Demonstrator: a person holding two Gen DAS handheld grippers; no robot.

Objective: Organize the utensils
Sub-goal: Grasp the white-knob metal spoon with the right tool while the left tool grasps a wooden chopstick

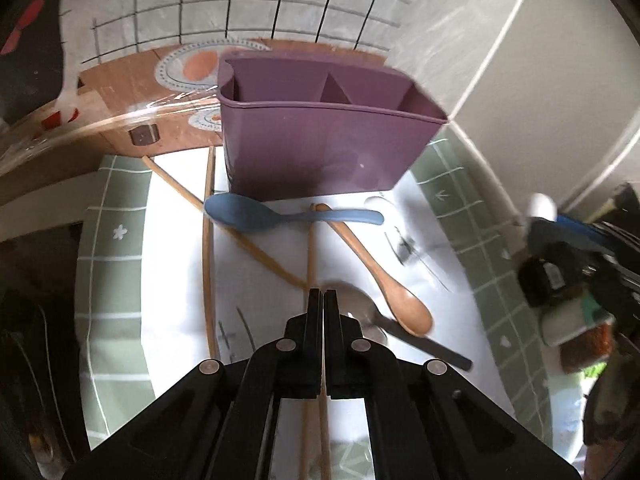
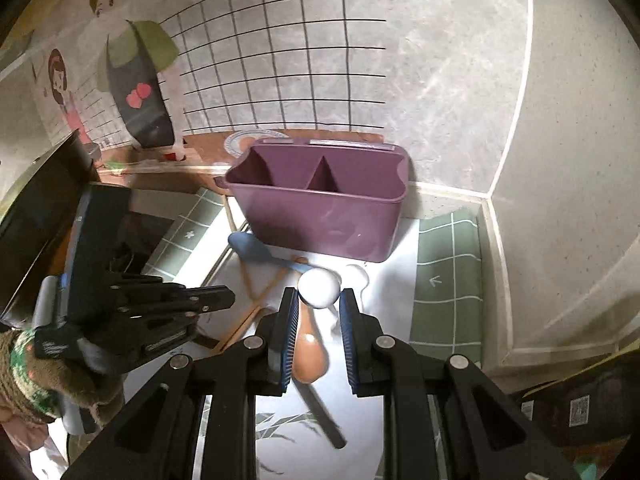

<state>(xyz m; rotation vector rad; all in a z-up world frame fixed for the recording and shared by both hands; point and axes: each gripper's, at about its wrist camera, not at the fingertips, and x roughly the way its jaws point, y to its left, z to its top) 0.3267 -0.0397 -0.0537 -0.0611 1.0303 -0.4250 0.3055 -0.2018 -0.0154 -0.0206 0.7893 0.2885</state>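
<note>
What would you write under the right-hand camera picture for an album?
Open right tool hovering over a brown wooden spoon and white spoon, facing the empty purple utensil holder.

The metal spoon [image 1: 374, 320] lies half hidden beneath the wooden spoon [image 1: 384, 272], its bowl perhaps blurred.

- purple caddy [image 1: 316, 152]: smooth plastic with a soft sheen
- blue spoon [image 1: 256, 214]: matt plastic
- brown spoon [image 1: 384, 276]: smooth wood, glossy in the right wrist view
- chopsticks [image 1: 207, 264]: pale bare wood
- metal spoon [image 1: 370, 314]: shiny steel bowl
- white sheet [image 1: 180, 240]: matt paper
</note>
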